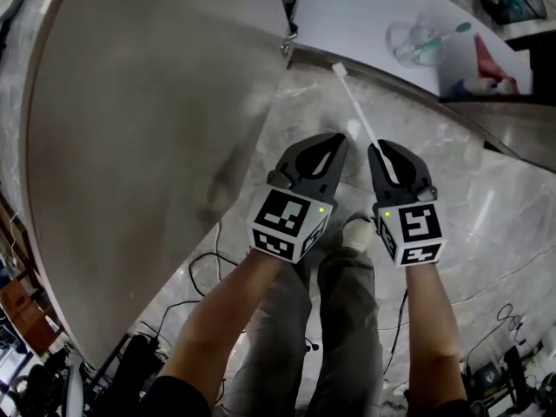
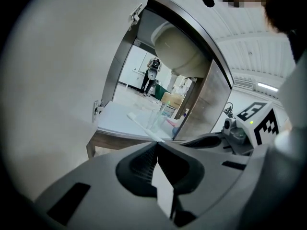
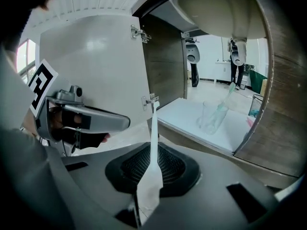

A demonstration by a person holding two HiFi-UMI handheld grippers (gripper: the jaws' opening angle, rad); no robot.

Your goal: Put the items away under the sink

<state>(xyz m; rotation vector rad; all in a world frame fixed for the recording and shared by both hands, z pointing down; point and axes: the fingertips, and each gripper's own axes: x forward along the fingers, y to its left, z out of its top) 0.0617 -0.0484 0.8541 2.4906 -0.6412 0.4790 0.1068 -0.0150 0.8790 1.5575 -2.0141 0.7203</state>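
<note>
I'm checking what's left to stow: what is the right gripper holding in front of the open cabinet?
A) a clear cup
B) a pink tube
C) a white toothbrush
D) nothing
C: the right gripper has its jaws closed on the handle of the white toothbrush, whose head points toward the cabinet, while the clear cup stands apart on the shelf.

Bathroom mock-up in a lab: pale sink basin point(image 3: 220, 6) above the right claw point(image 3: 153, 145), brown wooden vanity cabinet point(image 3: 165, 61) ahead, black cables point(image 1: 201, 272) behind.
</note>
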